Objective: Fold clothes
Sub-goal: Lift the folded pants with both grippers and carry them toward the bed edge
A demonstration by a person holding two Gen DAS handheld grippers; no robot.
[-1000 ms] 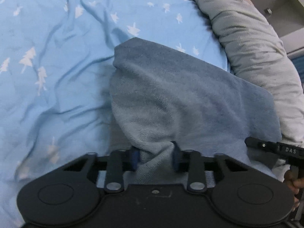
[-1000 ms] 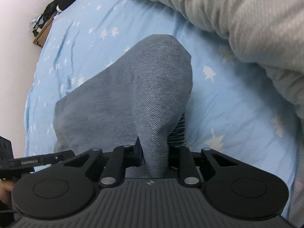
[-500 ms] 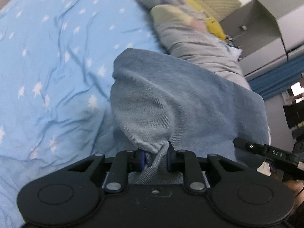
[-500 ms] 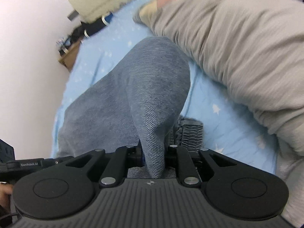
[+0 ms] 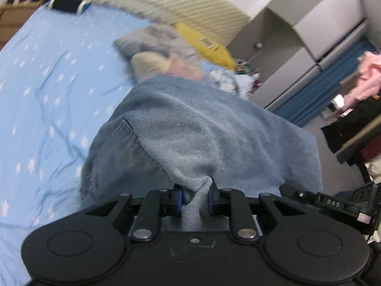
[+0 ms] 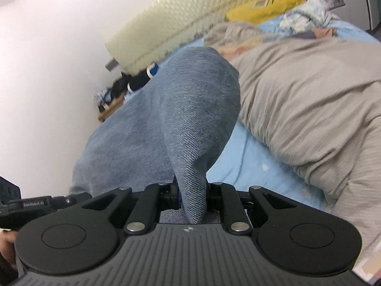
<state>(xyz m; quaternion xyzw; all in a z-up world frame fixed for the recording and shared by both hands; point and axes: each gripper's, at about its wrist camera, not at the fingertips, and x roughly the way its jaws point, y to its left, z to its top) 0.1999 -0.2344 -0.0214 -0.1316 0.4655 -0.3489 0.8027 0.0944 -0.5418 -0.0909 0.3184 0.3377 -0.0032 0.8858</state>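
Observation:
A blue denim garment (image 5: pixel 202 140) hangs lifted above the light blue bed sheet (image 5: pixel 47 90), stretched between both grippers. My left gripper (image 5: pixel 195 200) is shut on a bunched edge of the denim. My right gripper (image 6: pixel 193 197) is shut on another edge of the same denim (image 6: pixel 181 109), which drapes up and away from its fingers. The other gripper's body shows at the right edge of the left wrist view (image 5: pixel 333 202) and at the left edge of the right wrist view (image 6: pixel 35 205).
A grey duvet (image 6: pixel 309 90) lies bunched along the bed's right side. A yellow pillow (image 6: pixel 262 7) and cream headboard (image 6: pixel 190 16) are at the far end. Grey cabinets (image 5: pixel 309 35) and hanging clothes (image 5: pixel 357 95) stand right of the bed. Dark items (image 6: pixel 133 83) lie by the wall.
Both grippers have risen and tilted up with the denim held; the views now show the headboard, wall and cabinets instead of mostly the sheet. The denim has lifted off the bed.

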